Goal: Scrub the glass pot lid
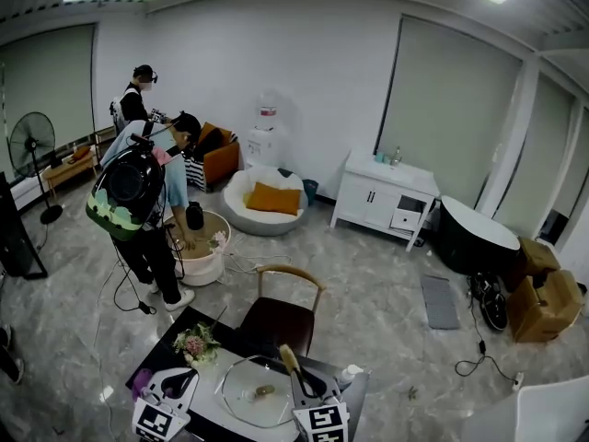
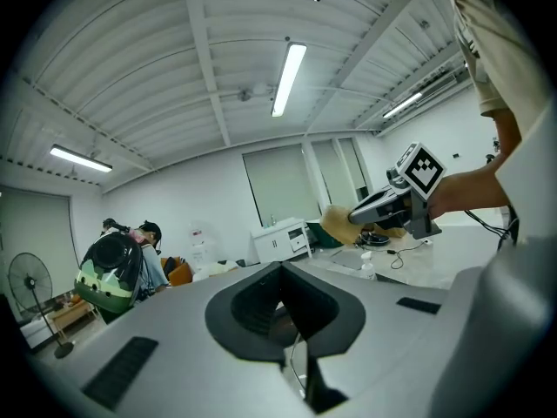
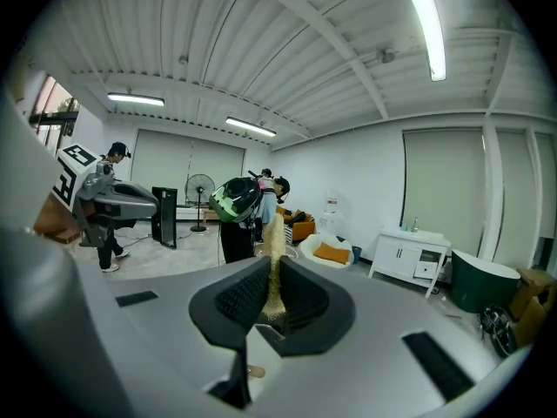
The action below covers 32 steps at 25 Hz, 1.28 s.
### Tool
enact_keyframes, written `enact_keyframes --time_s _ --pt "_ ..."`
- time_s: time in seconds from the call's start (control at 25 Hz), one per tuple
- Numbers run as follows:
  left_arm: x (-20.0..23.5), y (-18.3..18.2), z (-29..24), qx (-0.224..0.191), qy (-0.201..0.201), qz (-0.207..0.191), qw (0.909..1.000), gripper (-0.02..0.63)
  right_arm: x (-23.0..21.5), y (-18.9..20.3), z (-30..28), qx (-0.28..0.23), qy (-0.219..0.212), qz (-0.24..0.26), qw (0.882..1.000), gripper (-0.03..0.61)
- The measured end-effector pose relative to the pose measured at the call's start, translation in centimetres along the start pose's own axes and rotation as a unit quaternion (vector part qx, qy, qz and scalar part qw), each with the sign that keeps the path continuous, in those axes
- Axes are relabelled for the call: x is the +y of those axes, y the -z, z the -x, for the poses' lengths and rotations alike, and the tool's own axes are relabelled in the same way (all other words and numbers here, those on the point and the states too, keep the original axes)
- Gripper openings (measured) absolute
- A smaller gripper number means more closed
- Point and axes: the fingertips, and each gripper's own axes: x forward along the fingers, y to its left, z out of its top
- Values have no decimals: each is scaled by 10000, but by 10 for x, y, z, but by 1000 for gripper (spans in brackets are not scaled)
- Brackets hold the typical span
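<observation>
Head view, items by size, each placed against the lid.

1. Table [image 1: 210, 408]: dark top, lying under the lid.
2. Glass pot lid [image 1: 247, 374]: clear disc, lying roughly flat over the table's middle, between the two grippers.
3. Left gripper [image 1: 190, 373]: at the lid's left edge. Its own view shows the jaws drawn almost together with a thin curved line between them, which I read as a pinch on the lid's rim.
4. Right gripper [image 1: 296, 376]: at the lid's right edge, jaws clamped on item 5.
5. Scrub pad [image 1: 288, 357]: tan strip, standing on end out of the right jaws, above the lid's far right rim.
6. Knob [image 1: 264, 390]: small and brownish, at the lid's centre.

Handling note: keep the left pinch firm so the lid cannot turn. Lay the pad's flat face on the glass, not its edge. Work in circles from the knob out to the rim, pressing lightly, since glass held by one edge may tip.
</observation>
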Motion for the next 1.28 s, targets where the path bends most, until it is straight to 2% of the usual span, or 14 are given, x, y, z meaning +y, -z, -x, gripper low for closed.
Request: enact_keyframes --time_s 0.2,0.32,0.52,0.6,0.68,0.8,0.96,1.12,1.28 --pt "6 18 -17 144 65 120 9998 14 1 14 -20 147 -22 -55 9999 38" --pt "11 37 -30 62 129 -103 9998 14 -1 29 -31 189 14 -58 9998 38" --pt "10 53 -47 168 302 -156 9993 15 -5 56 -53 296 75 -22 9995 38" --pt "8 60 -50 320 361 79 9988 14 -6 69 -60 434 107 -24 9990 37" --pt "6 70 -54 458 382 308 9977 15 -6 87 -71 571 143 1 9983 38" --pt "6 100 -58 614 396 367 9967 14 -6 122 -88 819 232 37 9964 38" --pt "10 140 -73 565 423 99 9975 14 -20 165 -115 1118 458 29 9927 38" --pt "5 165 -85 885 506 529 9934 15 -33 202 -139 1437 683 -24 9873 38" --pt "3 190 -93 912 571 572 9925 14 -38 241 -157 1742 883 -2 9807 38"
